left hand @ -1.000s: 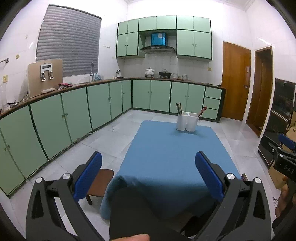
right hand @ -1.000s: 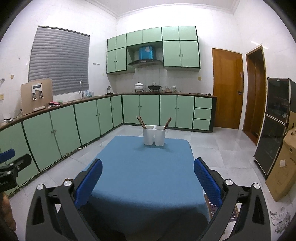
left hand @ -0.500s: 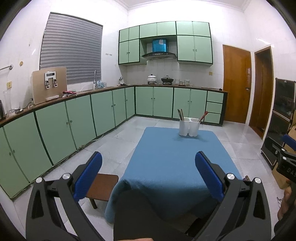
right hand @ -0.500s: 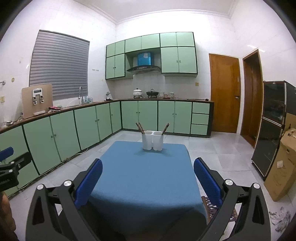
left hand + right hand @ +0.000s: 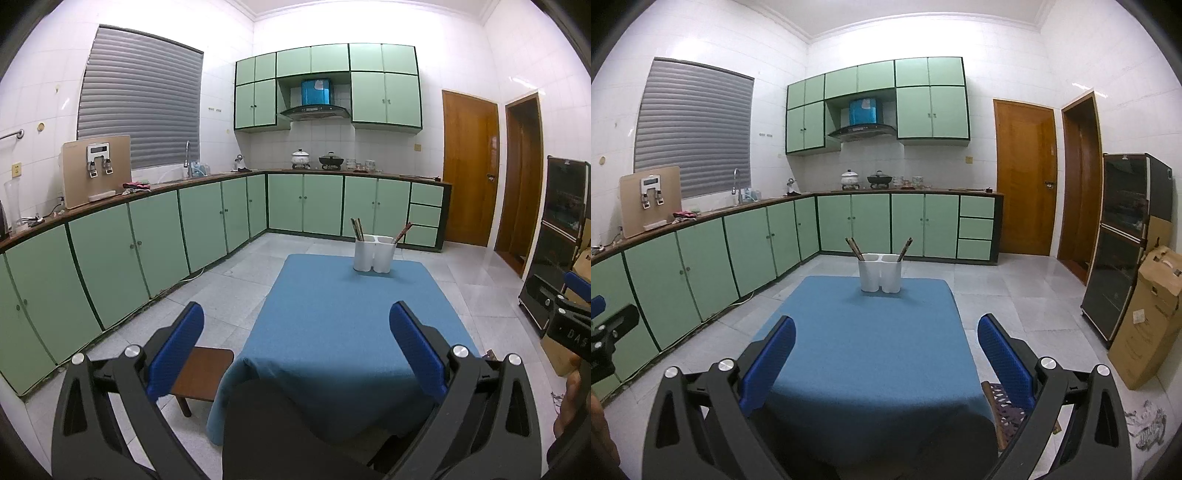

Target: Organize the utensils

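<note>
A white two-cup holder [image 5: 880, 272] at the blue tabletop's [image 5: 871, 350] far edge holds chopsticks [image 5: 854, 248] (both cups); left gripper [image 5: 296, 330] and right gripper [image 5: 886, 338] fingers spread wide, empty.

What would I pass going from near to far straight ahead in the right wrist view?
Right gripper → blue tablecloth → white utensil holder → green base cabinets → stove pots → range hood.

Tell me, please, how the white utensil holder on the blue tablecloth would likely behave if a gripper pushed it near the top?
The white utensil holder looks tall for its footprint, so a high push would probably tip it. The sticks leaning outward in both compartments may shift and rattle. It stands on the blue tablecloth, which could bunch rather than let it slide.
</note>
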A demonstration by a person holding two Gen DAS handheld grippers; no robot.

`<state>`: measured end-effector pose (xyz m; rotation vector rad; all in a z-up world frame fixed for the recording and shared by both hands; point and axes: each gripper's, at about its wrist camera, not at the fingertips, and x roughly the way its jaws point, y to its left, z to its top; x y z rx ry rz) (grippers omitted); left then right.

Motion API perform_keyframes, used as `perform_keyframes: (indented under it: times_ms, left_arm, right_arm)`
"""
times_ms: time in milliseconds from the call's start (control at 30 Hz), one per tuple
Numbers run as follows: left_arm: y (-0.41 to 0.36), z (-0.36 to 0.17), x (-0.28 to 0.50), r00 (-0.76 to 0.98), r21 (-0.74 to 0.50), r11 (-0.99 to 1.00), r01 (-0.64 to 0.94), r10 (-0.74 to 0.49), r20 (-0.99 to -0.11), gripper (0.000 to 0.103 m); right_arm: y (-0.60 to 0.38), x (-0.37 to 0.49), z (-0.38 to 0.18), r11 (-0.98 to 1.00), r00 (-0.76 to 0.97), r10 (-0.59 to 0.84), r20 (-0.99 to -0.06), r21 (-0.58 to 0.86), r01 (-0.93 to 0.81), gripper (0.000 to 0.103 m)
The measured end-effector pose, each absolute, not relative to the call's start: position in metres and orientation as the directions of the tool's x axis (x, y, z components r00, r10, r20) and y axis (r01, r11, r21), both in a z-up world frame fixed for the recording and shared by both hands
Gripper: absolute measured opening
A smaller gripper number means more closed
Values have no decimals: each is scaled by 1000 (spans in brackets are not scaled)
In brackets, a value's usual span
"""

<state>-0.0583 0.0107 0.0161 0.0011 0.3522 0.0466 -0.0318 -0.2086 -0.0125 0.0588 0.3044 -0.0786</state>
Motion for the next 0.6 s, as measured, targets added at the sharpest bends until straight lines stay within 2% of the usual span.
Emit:
perform_keyframes:
  times_ms: [600]
  left_arm:
    - [15,18,-56,937,-6,999,-53,47,-347,97]
  right_arm:
    - [-207,-39,-14,995,952,-75,-296,43,92,97]
